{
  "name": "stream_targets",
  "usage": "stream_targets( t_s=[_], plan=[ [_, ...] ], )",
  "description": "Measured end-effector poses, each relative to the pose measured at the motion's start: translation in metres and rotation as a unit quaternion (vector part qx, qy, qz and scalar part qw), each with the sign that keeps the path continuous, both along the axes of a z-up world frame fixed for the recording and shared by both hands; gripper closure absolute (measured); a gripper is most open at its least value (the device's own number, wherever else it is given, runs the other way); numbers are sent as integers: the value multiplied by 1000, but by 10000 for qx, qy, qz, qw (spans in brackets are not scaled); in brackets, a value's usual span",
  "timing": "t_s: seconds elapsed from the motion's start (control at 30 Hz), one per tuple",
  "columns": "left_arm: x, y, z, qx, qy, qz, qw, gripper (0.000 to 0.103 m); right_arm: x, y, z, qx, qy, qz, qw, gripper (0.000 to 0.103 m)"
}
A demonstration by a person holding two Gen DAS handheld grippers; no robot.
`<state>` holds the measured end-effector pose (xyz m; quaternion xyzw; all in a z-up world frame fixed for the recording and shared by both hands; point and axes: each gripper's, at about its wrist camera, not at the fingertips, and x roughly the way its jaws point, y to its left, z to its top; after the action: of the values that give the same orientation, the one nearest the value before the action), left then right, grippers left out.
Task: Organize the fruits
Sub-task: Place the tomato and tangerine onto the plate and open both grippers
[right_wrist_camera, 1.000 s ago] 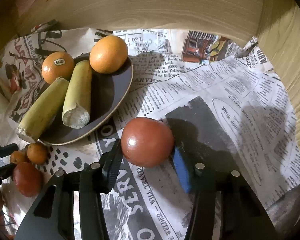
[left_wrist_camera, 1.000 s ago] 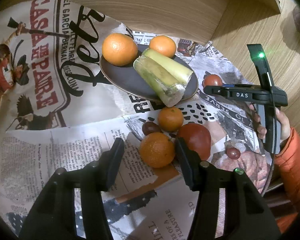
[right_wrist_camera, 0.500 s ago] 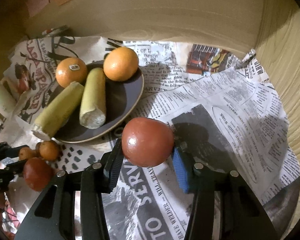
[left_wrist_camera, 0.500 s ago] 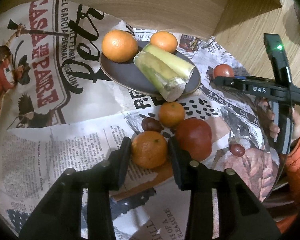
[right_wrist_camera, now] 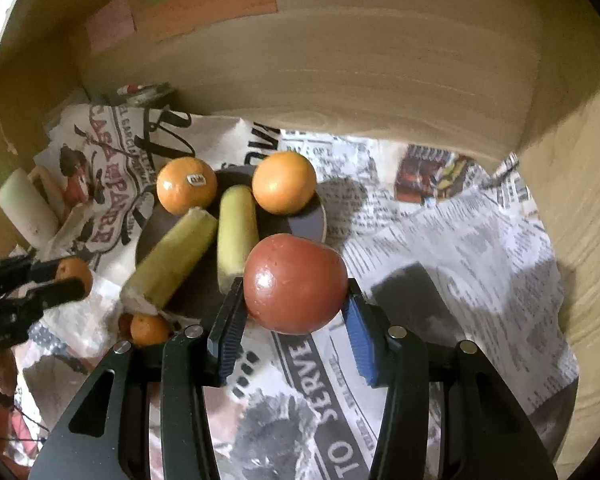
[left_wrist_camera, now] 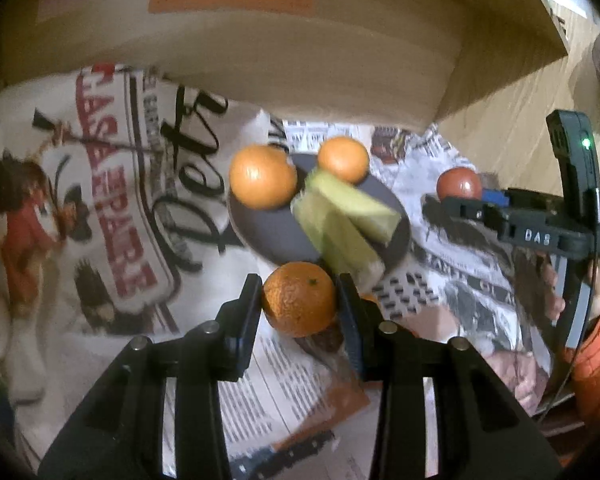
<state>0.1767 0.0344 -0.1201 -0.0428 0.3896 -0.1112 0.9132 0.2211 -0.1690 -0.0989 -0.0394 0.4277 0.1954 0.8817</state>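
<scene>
Left gripper (left_wrist_camera: 300,300): clenching a dimpled round mandarin (left_wrist_camera: 300,299), at 6 o'clock of the plate (left_wrist_camera: 260,236).
Right gripper (right_wrist_camera: 296,312): gripping a smooth, glossy red tomato (right_wrist_camera: 295,283) above the newspaper (right_wrist_camera: 452,248).
Plate: dark, oval, carrying two oranges.

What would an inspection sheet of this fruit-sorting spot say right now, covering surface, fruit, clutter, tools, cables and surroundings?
Surface: newspaper sheets cover it.
Job's things: dark plate holds two oranges and two pale green stalk pieces; a small orange lies on the paper beside the plate.
Clutter: a white cylinder at the left edge.
Tools: left tool shut on a mandarin; right tool shut on a red fruit; both lifted off the paper.
Cables: a thin cable beside the orange sleeve.
Surroundings: wooden wall with coloured paper notes.
</scene>
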Motion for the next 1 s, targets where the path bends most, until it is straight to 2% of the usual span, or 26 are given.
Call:
stream_targets(
  t_s=[0.3, 0.7, 1.0],
  plan=[
    [40, 3, 11, 43, -110, 58, 9999, 65, 20, 16, 2, -7, -21, 109, 9999, 59],
    [91, 3, -15, 40, 235, 68, 9997, 65, 63, 26, -21, -113, 233, 72, 9996, 59],
    [106, 1, -33, 35, 471, -30, 9989, 65, 79, 29, -39, -54, 509, 102, 9986, 59]
  ],
)
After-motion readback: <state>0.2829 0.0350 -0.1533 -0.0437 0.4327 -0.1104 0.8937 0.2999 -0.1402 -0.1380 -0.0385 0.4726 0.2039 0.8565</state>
